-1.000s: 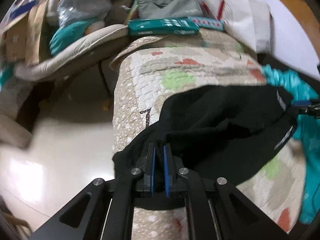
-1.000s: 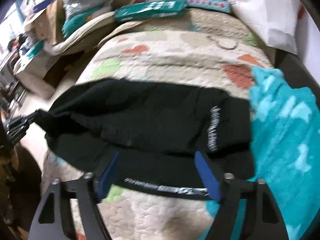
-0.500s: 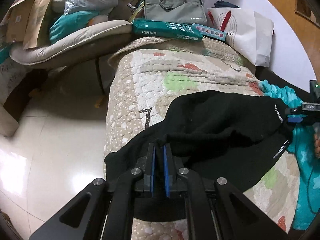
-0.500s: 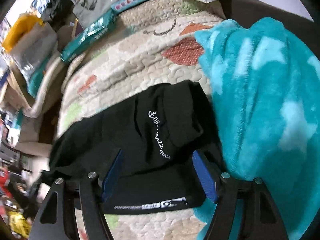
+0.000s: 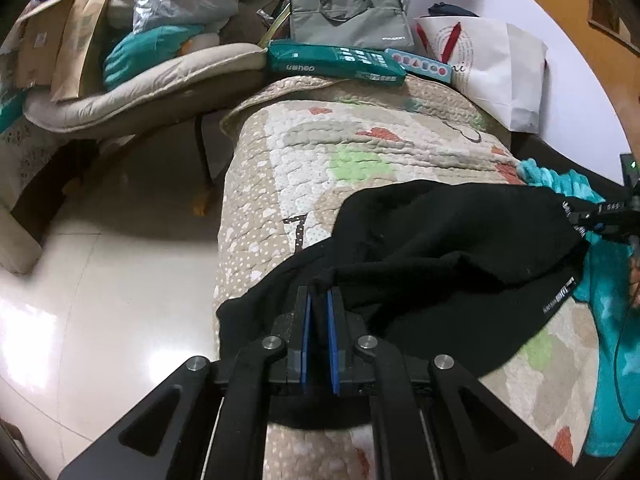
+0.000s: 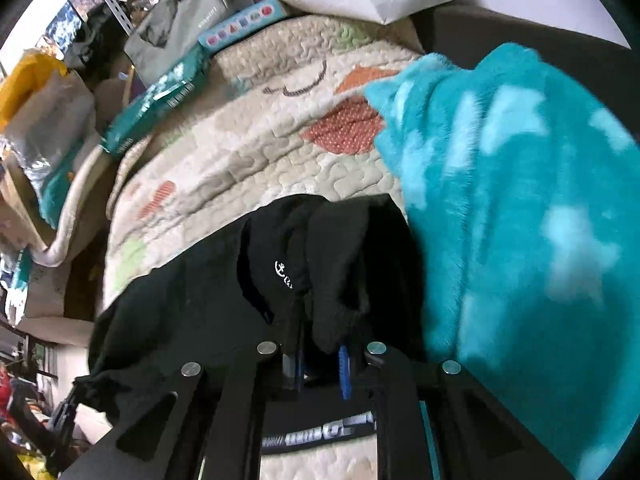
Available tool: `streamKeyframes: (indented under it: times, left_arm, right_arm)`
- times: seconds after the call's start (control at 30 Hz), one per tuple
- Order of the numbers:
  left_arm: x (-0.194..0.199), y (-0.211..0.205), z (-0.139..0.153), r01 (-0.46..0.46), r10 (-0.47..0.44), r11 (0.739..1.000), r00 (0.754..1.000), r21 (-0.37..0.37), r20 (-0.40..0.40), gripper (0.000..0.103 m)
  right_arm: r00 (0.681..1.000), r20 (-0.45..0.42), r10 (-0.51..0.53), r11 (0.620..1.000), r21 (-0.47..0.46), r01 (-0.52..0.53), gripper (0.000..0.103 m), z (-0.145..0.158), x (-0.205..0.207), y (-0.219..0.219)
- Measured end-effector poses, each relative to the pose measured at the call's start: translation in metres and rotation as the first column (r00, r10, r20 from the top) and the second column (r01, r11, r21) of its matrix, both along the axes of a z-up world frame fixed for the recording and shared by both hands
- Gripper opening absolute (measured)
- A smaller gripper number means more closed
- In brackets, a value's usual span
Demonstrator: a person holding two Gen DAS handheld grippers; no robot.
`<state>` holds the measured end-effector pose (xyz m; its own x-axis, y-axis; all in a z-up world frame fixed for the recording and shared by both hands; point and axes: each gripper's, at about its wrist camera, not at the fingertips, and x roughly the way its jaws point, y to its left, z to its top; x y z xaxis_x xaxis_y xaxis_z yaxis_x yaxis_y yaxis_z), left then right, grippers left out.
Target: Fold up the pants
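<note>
Black pants (image 5: pixel 440 256) lie across a quilted patterned bed cover (image 5: pixel 360 152). My left gripper (image 5: pixel 319 300) is shut on a bunched edge of the pants at their left end. My right gripper (image 6: pixel 320 340) is shut on a fold of the pants (image 6: pixel 200 312) at their right end, by the white lettering. The right gripper also shows far right in the left wrist view (image 5: pixel 600 218), and the left gripper at the lower left in the right wrist view (image 6: pixel 64 412).
A teal fluffy blanket (image 6: pixel 520 200) lies right beside the pants. A green box (image 5: pixel 332 62), a grey bag (image 5: pixel 348 24) and a white paper bag (image 5: pixel 488 72) crowd the far end of the bed. The shiny floor (image 5: pixel 100 280) drops off left.
My right gripper has closed from wide open onto the right end of the pants and moved in over it. The left gripper has kept its hold.
</note>
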<state>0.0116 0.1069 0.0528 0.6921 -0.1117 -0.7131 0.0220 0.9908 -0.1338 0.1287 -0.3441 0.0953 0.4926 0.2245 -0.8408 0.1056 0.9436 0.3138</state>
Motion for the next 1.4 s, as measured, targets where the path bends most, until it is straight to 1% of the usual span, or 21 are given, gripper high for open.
streamKeyframes:
  times: [0.17, 0.3, 0.37, 0.4, 0.43, 0.47, 0.53, 0.67, 0.73, 0.8, 0.9, 0.97, 1.0, 1.1, 1.13, 1.17, 1.2, 1.3, 1.33, 1.37, 1.4]
  left_arm:
    - [-0.023, -0.018, 0.007, 0.035, -0.028, 0.986, 0.998, 0.16, -0.049, 0.008]
    - [-0.031, -0.03, 0.002, 0.065, -0.036, 0.972, 0.991, 0.228, -0.126, 0.012]
    - [-0.032, -0.035, 0.0, 0.069, -0.026, 0.965, 0.985, 0.255, -0.17, 0.017]
    - [-0.034, -0.035, 0.0, 0.065, -0.014, 0.962, 0.982, 0.266, -0.19, 0.026]
    - [-0.037, -0.034, 0.001, 0.06, -0.006, 0.962, 0.98, 0.265, -0.199, 0.034]
    - [-0.04, -0.03, 0.006, 0.049, 0.002, 0.968, 0.98, 0.248, -0.201, 0.037]
    - [-0.045, -0.018, 0.014, 0.024, 0.016, 0.98, 0.98, 0.198, -0.199, 0.042]
    - [-0.054, 0.027, 0.034, -0.124, 0.131, 0.991, 0.979, 0.053, -0.157, 0.047]
    - [-0.054, 0.048, 0.041, -0.211, 0.207, 0.977, 0.971, -0.022, -0.122, 0.05]
    - [-0.05, 0.067, 0.045, -0.302, 0.292, 0.946, 0.952, -0.121, -0.097, 0.054]
    - [-0.035, 0.082, 0.042, -0.343, 0.342, 0.901, 0.938, -0.267, -0.049, 0.055]
    - [-0.024, 0.088, 0.033, -0.361, 0.375, 0.877, 0.927, -0.316, -0.02, 0.055]
    - [-0.021, 0.09, 0.028, -0.374, 0.391, 0.871, 0.92, -0.319, -0.012, 0.055]
    - [-0.021, 0.096, 0.009, -0.399, 0.418, 0.867, 0.908, -0.299, 0.0, 0.055]
    - [-0.023, 0.097, 0.003, -0.411, 0.427, 0.868, 0.904, -0.28, -0.005, 0.055]
    - [-0.023, 0.107, -0.004, -0.441, 0.449, 0.845, 0.892, -0.304, -0.048, 0.054]
    - [-0.025, 0.116, -0.007, -0.446, 0.456, 0.814, 0.887, -0.373, -0.064, 0.054]
    - [-0.033, 0.134, -0.007, -0.485, 0.517, 0.764, 0.855, -0.426, -0.046, 0.055]
    - [-0.036, 0.138, -0.009, -0.494, 0.53, 0.745, 0.846, -0.448, -0.051, 0.055]
    - [-0.038, 0.144, -0.013, -0.499, 0.537, 0.718, 0.841, -0.486, -0.071, 0.055]
    - [-0.039, 0.147, -0.015, -0.5, 0.538, 0.705, 0.839, -0.503, -0.08, 0.055]
  right_arm:
    - [0.999, -0.027, 0.023, 0.993, -0.112, -0.026, 0.014, 0.007, -0.024, 0.002]
    - [0.995, -0.102, 0.007, 0.989, -0.149, -0.023, 0.016, -0.009, -0.027, -0.006]
    - [0.989, -0.149, -0.009, 0.988, -0.156, -0.014, 0.026, -0.022, -0.026, -0.011]
    - [0.988, -0.154, -0.017, 0.986, -0.168, -0.01, 0.036, -0.025, -0.027, -0.012]
    - [0.989, -0.148, -0.015, 0.985, -0.17, -0.011, 0.04, -0.024, -0.029, -0.012]
    - [0.991, -0.136, -0.008, 0.985, -0.171, -0.015, 0.043, -0.021, -0.031, -0.012]
    - [0.995, -0.105, -0.004, 0.983, -0.184, -0.016, 0.061, -0.013, -0.035, -0.011]
    - [1.0, -0.004, -0.017, 0.967, -0.255, 0.016, 0.07, 0.012, -0.051, -0.005]
    - [0.997, 0.075, -0.025, 0.94, -0.339, 0.048, 0.073, 0.03, -0.063, 0.003]
    - [0.983, 0.182, 0.002, 0.909, -0.41, 0.074, 0.079, 0.054, -0.075, 0.02]
    - [0.955, 0.27, 0.122, 0.92, -0.392, -0.007, 0.081, 0.079, -0.083, 0.05]
    - [0.913, 0.296, 0.279, 0.922, -0.348, -0.169, 0.081, 0.091, -0.084, 0.088]
    - [0.885, 0.296, 0.361, 0.909, -0.325, -0.262, 0.081, 0.093, -0.083, 0.109]
    - [0.772, 0.266, 0.578, 0.814, -0.26, -0.52, 0.08, 0.091, -0.078, 0.184]
    - [0.728, 0.256, 0.635, 0.772, -0.243, -0.587, 0.078, 0.089, -0.077, 0.21]
    - [0.673, 0.244, 0.699, 0.716, -0.232, -0.659, 0.077, 0.085, -0.075, 0.241]
    - [0.625, 0.23, 0.746, 0.666, -0.235, -0.708, 0.076, 0.079, -0.074, 0.268]
    - [0.457, 0.151, 0.877, 0.481, -0.32, -0.816, 0.074, 0.052, -0.078, 0.353]
    - [0.419, 0.124, 0.899, 0.436, -0.342, -0.833, 0.074, 0.043, -0.08, 0.371]
    - [0.366, 0.074, 0.928, 0.366, -0.379, -0.85, 0.073, 0.027, -0.08, 0.396]
    - [0.339, 0.046, 0.94, 0.328, -0.398, -0.857, 0.071, 0.017, -0.08, 0.409]
